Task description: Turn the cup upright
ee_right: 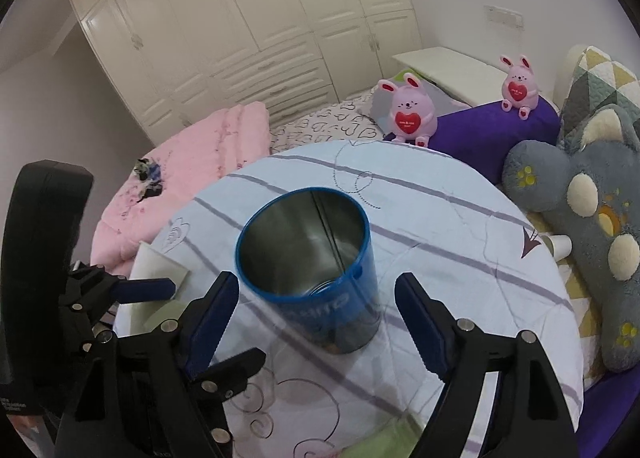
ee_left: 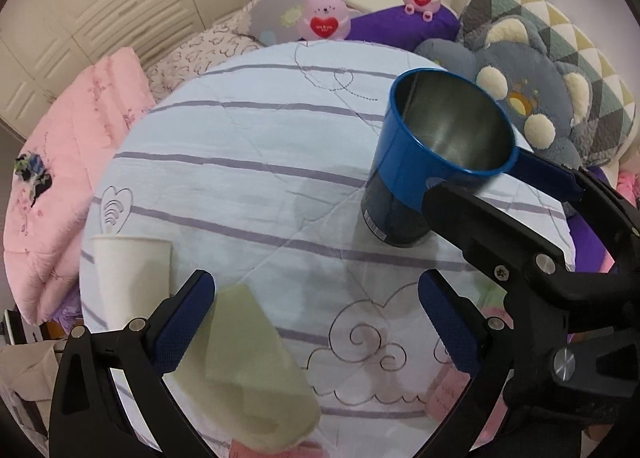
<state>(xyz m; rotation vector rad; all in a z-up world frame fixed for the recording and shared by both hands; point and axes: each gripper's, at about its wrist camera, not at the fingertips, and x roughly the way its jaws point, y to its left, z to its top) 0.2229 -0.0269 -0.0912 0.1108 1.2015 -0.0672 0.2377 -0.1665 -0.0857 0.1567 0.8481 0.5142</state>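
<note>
Your left gripper (ee_left: 316, 322) gapes over the green cloth (ee_left: 248, 370); your right gripper (ee_right: 316, 322) gapes beside the upright blue tin (ee_right: 312, 266).

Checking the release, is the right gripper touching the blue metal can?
Apart. The right wrist view shows the right gripper open, with tablecloth visible between each finger and the blue metal can.

Round table (ee_left: 240, 161), striped cloth; blue can (ee_left: 404, 193) upright; paper cup (ee_left: 128, 278); green cloth (ee_left: 248, 362).

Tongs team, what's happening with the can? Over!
Both tongs open, empty. Can upright, mouth up, between right tongs. White cup beside left tongs.
</note>
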